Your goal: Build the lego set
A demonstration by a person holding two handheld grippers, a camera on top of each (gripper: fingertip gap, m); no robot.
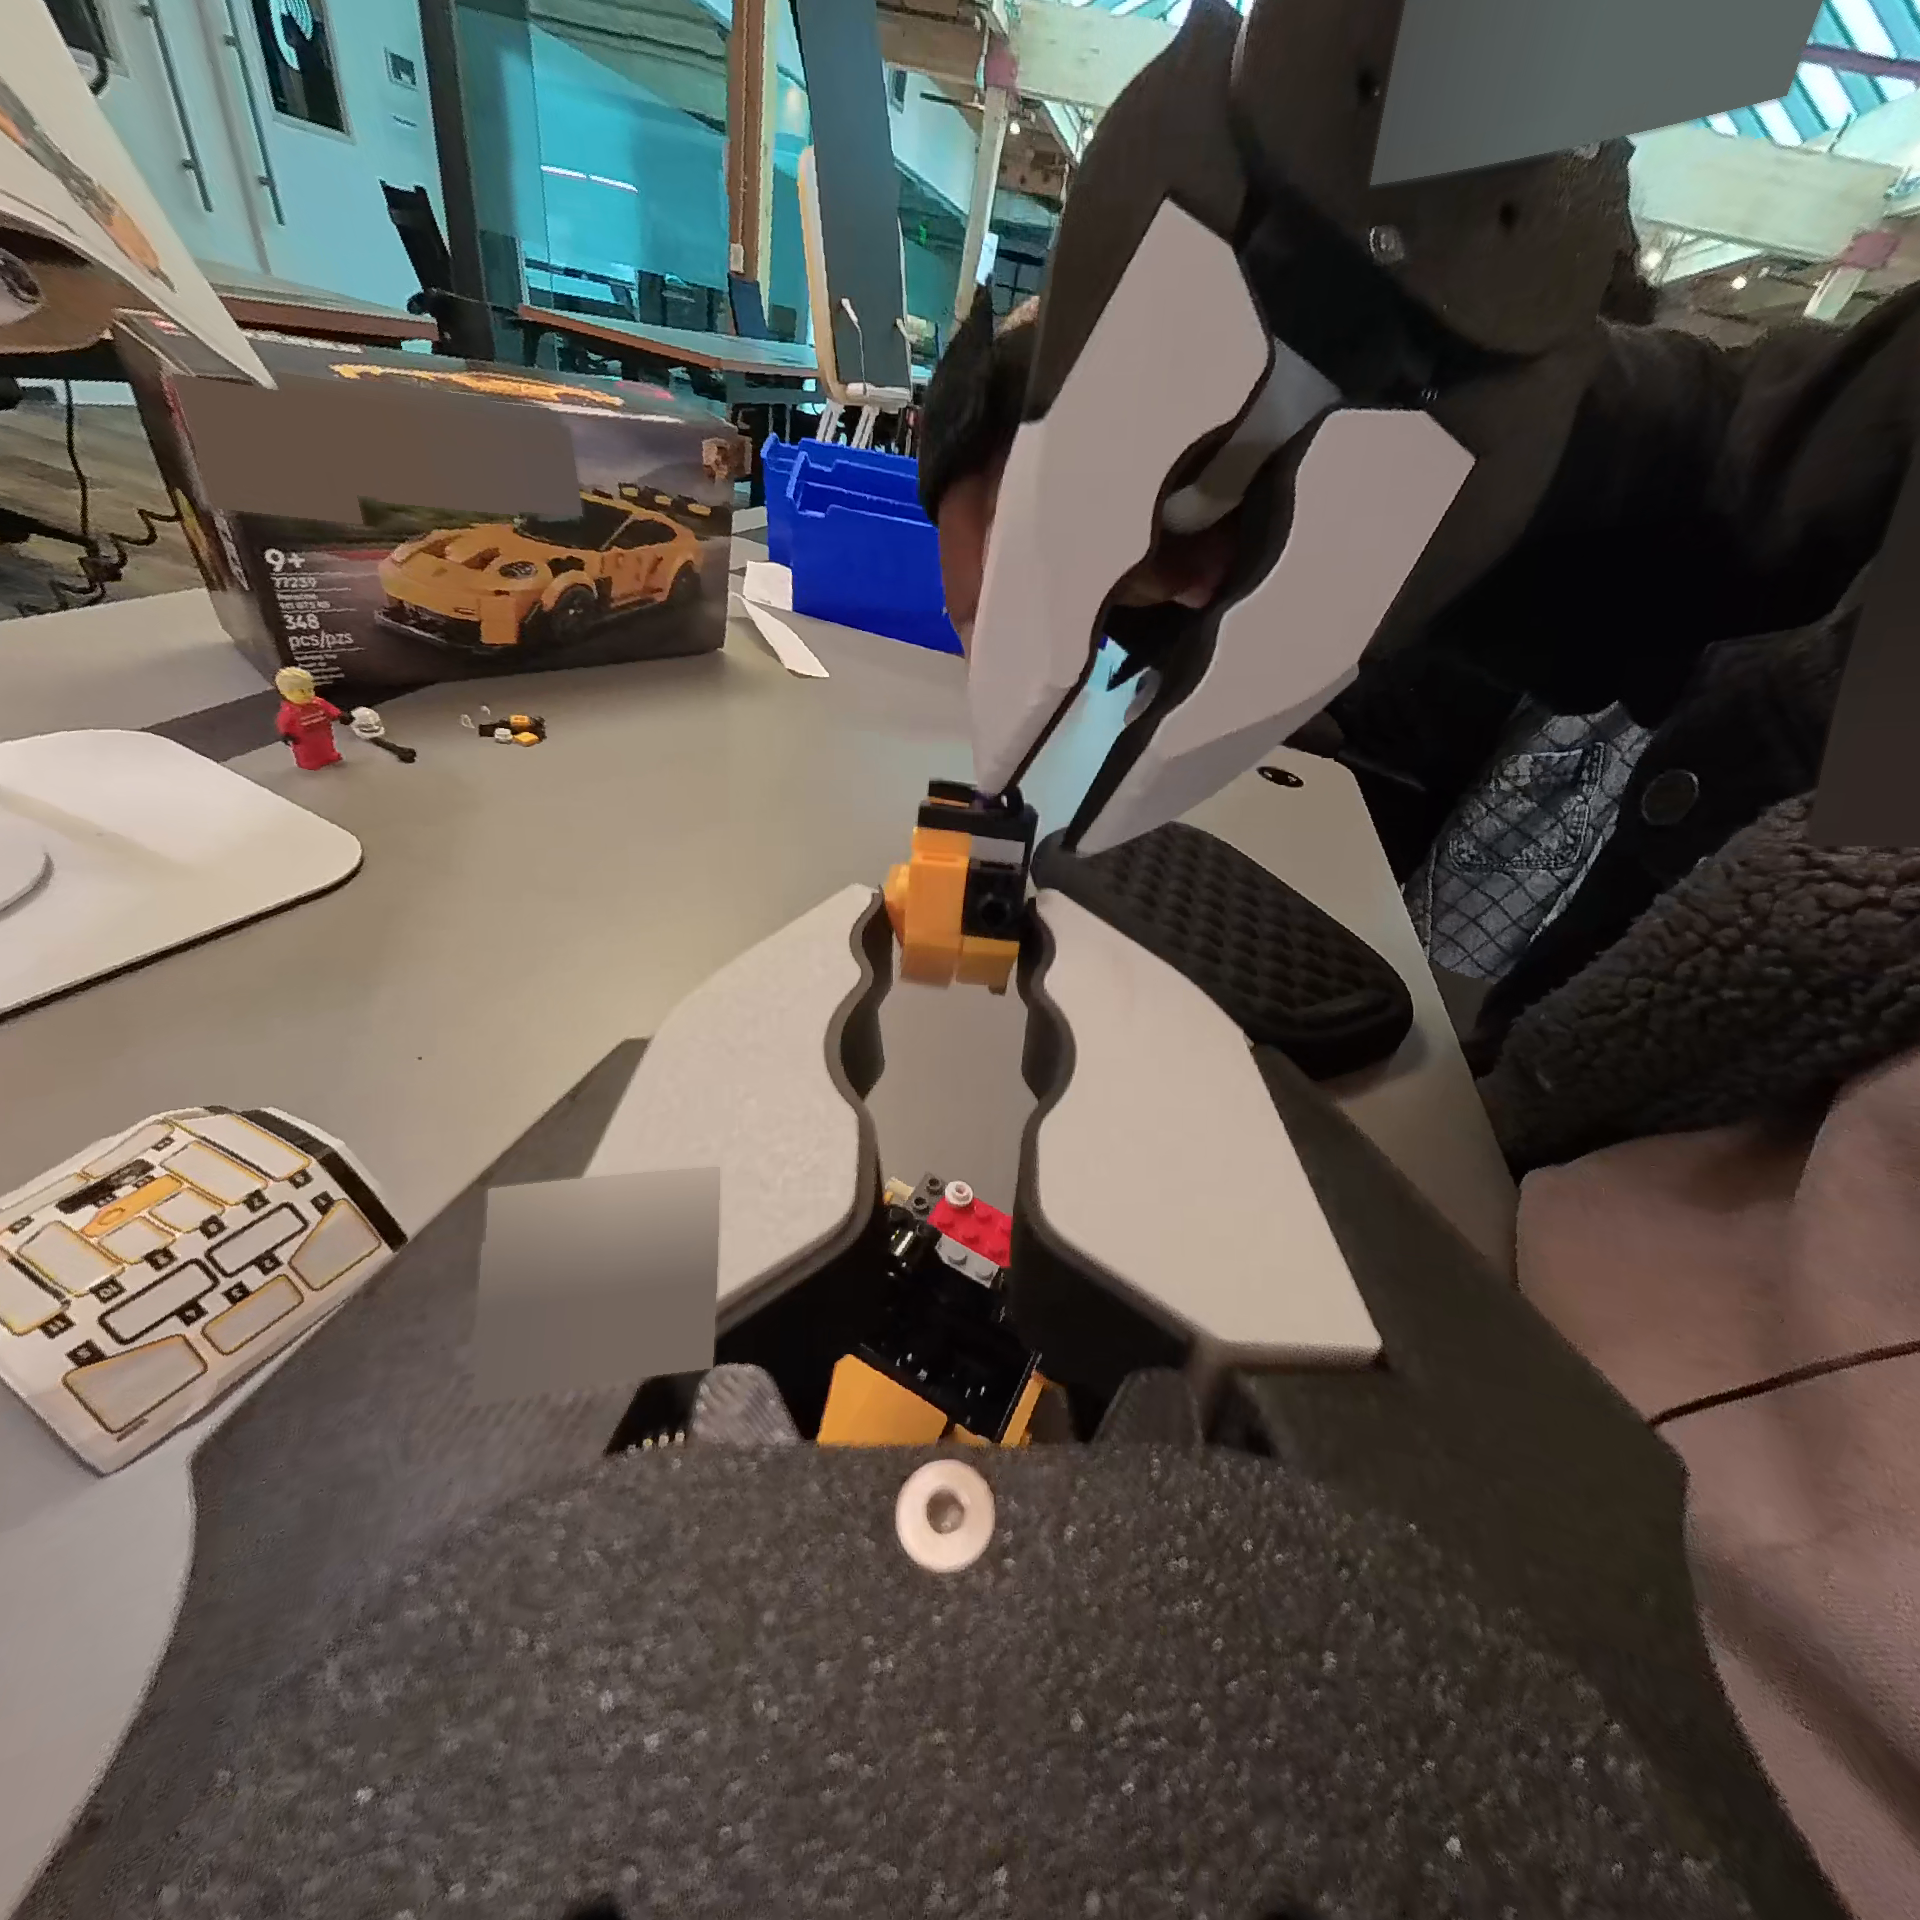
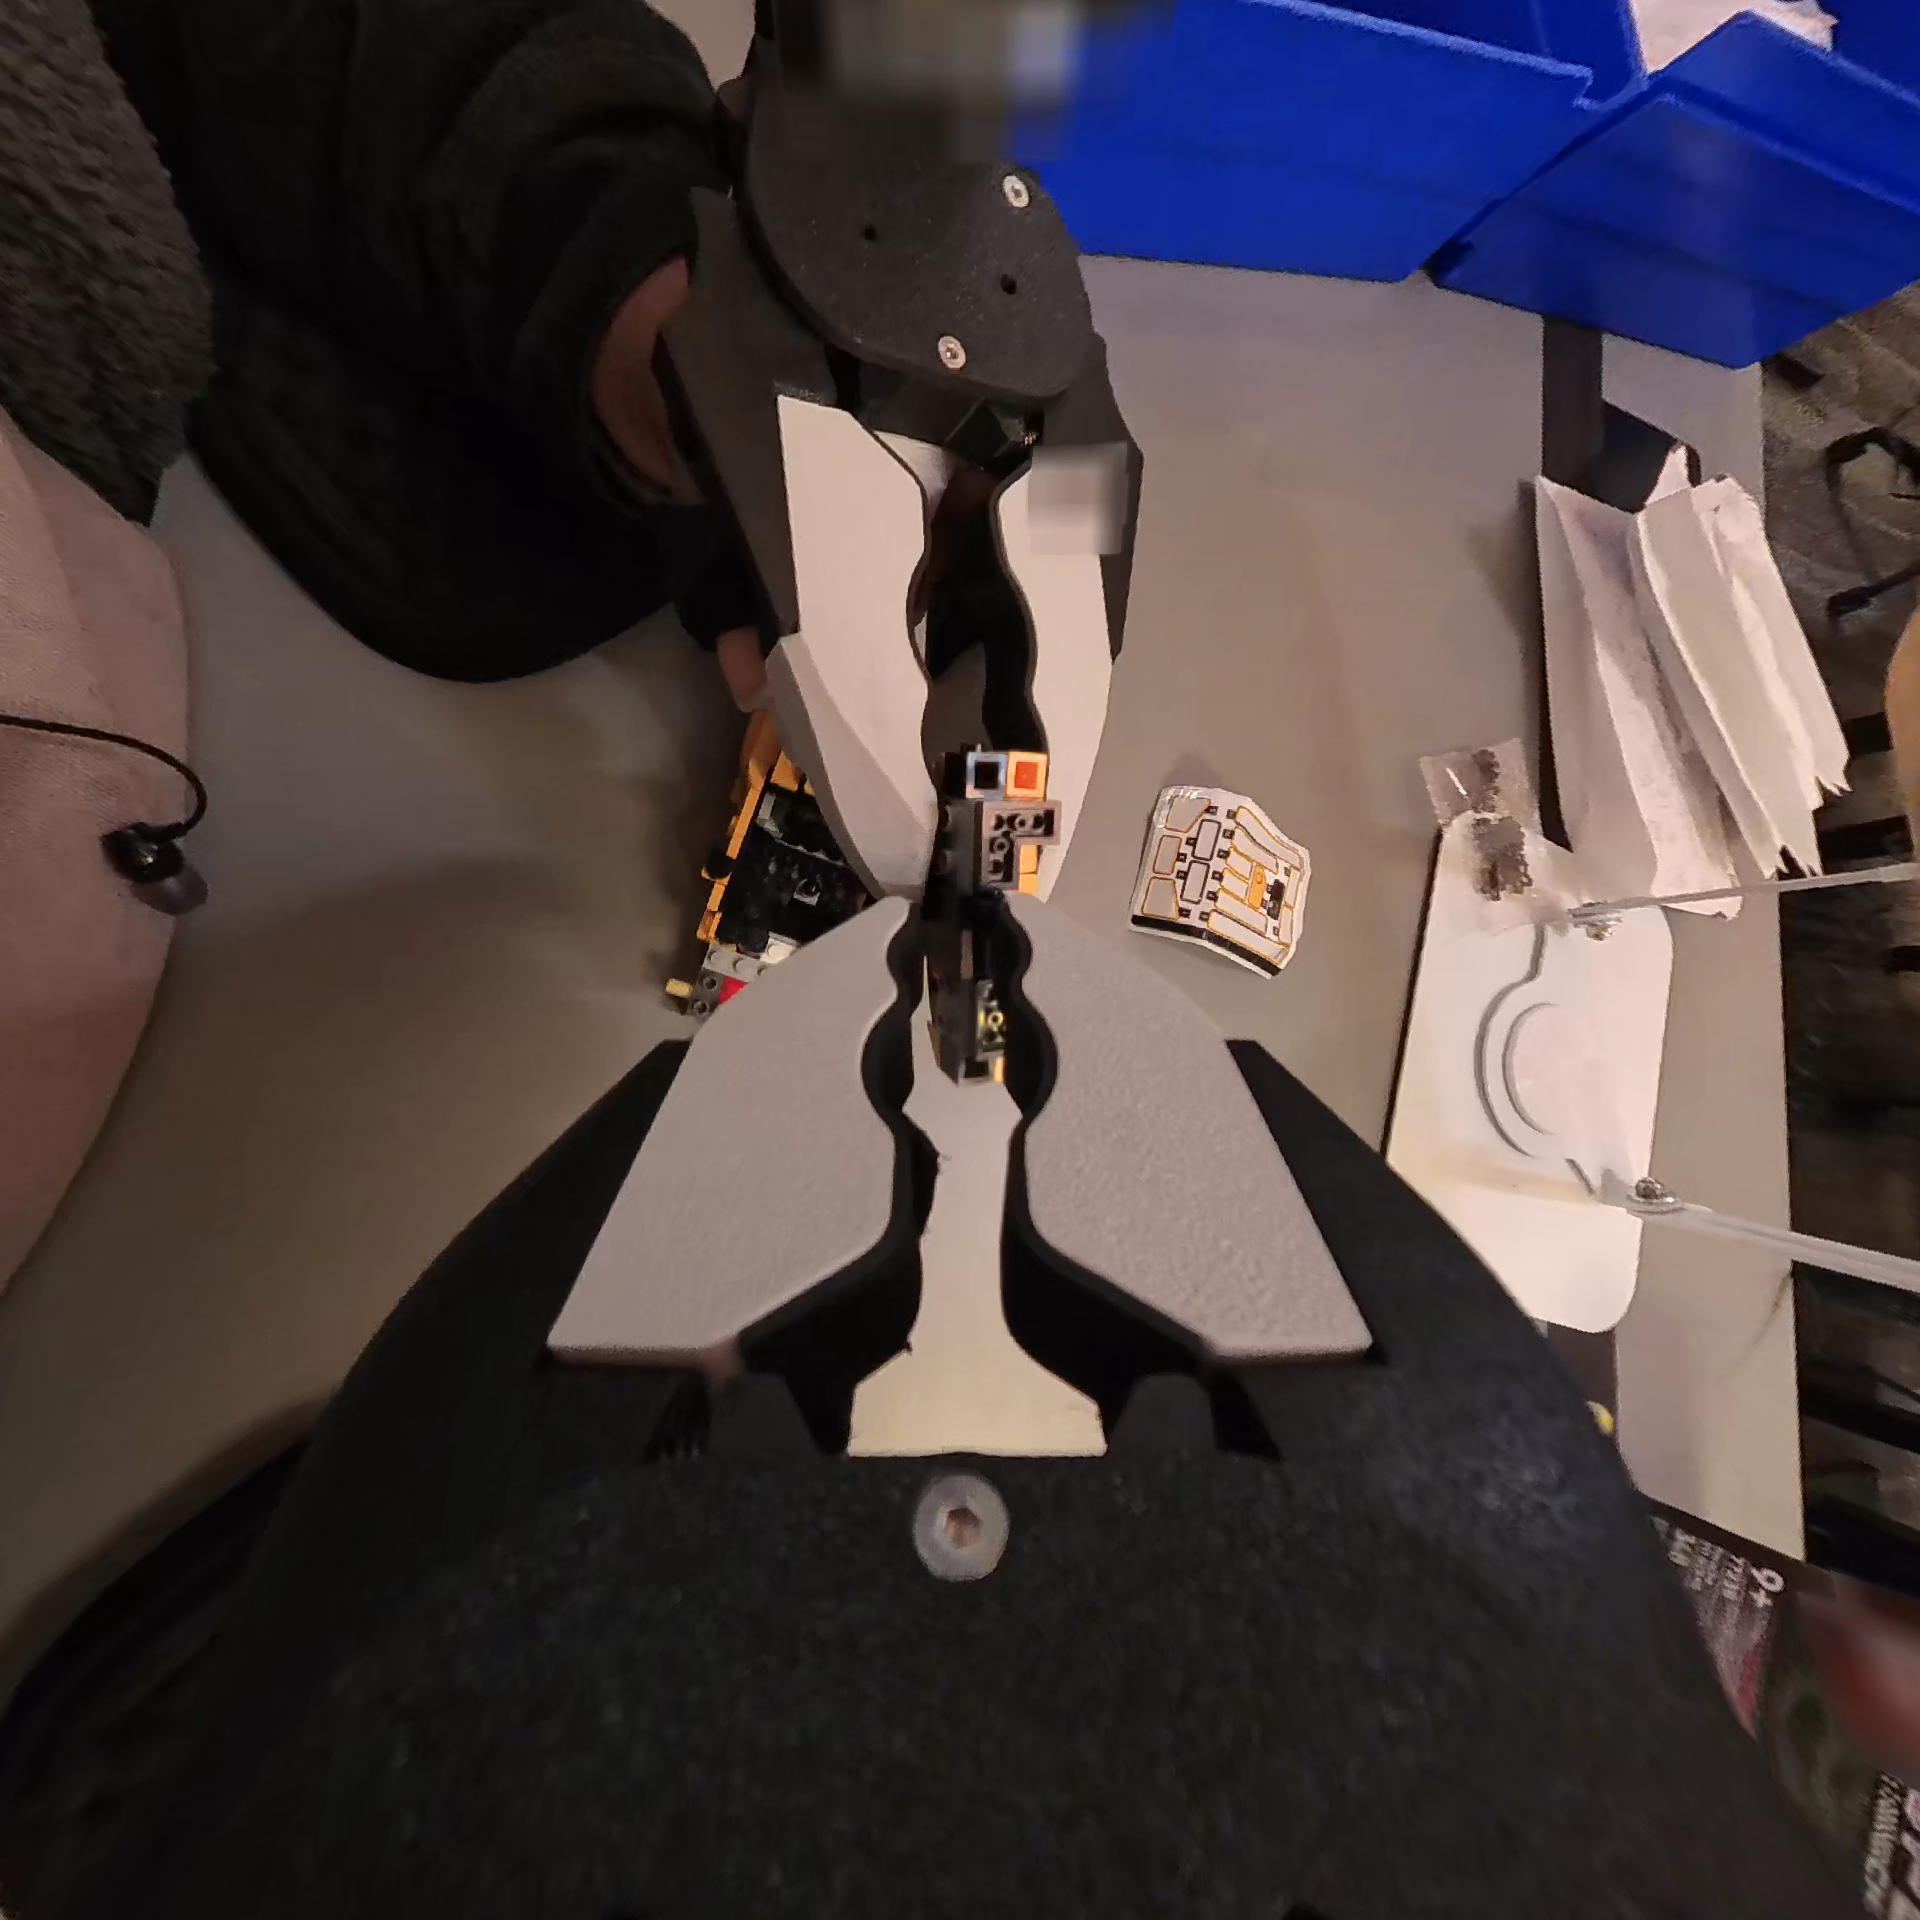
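My left gripper (image 1: 961, 920) is shut on a small orange and black sub-assembly (image 1: 961, 894) and holds it above the table. It also shows from above in the right wrist view (image 2: 1008, 821). My right gripper (image 2: 964, 920) is shut on a thin black piece (image 2: 966, 1008) and comes down from above, its tips (image 1: 1039, 816) meeting the top of the sub-assembly. The black piece touches the sub-assembly's side. The partly built orange and black car chassis (image 2: 769, 873) lies on the table below both grippers, and is partly hidden under my left gripper (image 1: 935, 1351).
A sticker sheet (image 1: 177, 1268) lies at the left. The set's box (image 1: 468, 540), a red minifigure (image 1: 309, 717) and small loose parts (image 1: 514, 727) stand behind it. Blue bins (image 2: 1351, 135), paper bags (image 2: 1683, 675) and a white base plate (image 2: 1538, 1091) are nearby. A person's dark sleeve (image 2: 416, 364) is close. Less than 4 cm separates the two grippers' tips.
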